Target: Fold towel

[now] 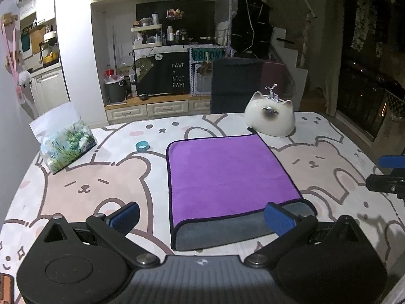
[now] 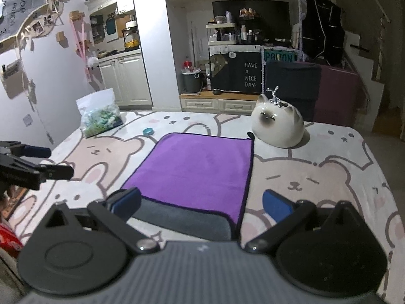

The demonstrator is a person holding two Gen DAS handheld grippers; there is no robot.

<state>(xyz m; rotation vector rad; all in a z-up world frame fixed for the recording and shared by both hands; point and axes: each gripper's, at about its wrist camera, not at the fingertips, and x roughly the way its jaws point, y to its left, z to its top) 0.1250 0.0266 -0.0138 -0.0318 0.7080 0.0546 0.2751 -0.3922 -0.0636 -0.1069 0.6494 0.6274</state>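
Observation:
A purple towel (image 1: 227, 174) with a dark hem lies folded flat on the table, its grey underside showing along the near edge (image 1: 243, 228). It also shows in the right wrist view (image 2: 195, 169). My left gripper (image 1: 202, 217) is open and empty, hovering over the towel's near edge. My right gripper (image 2: 201, 204) is open and empty over the near right corner. Each gripper shows at the edge of the other's view: the right one (image 1: 387, 177) and the left one (image 2: 33, 164).
A white ceramic cat (image 1: 270, 119) stands just beyond the towel's far right corner. A small teal ring (image 1: 142, 146) and a bag of green stuff (image 1: 65, 144) lie to the far left. The tablecloth (image 1: 88, 182) has bear prints.

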